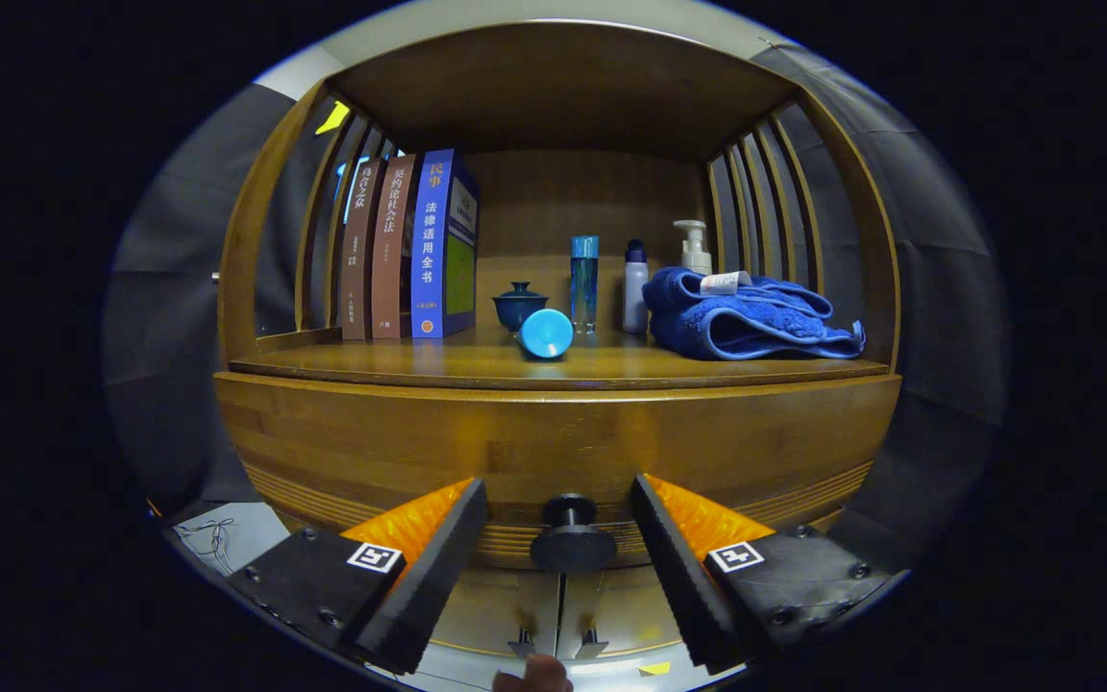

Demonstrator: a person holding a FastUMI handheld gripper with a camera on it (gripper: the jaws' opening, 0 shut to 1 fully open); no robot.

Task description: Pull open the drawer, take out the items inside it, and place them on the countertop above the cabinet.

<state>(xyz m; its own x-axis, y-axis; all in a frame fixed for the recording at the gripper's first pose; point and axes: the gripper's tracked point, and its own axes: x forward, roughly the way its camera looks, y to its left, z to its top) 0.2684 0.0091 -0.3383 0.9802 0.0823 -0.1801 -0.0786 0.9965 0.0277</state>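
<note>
A wooden cabinet faces me, its drawer front (553, 447) closed below the countertop (477, 365). A dark round knob (572, 541) sticks out of the drawer front. My gripper (558, 495) is open, one finger on each side of the knob, with a gap left on both sides. The drawer's contents are hidden.
On the countertop stand three upright books (409, 250), a dark lidded cup (519, 305), a blue cup lying on its side (546, 333), a clear blue bottle (583, 284), a white bottle (635, 288), a pump bottle (694, 247) and a folded blue towel (746, 317). Slatted side walls flank it.
</note>
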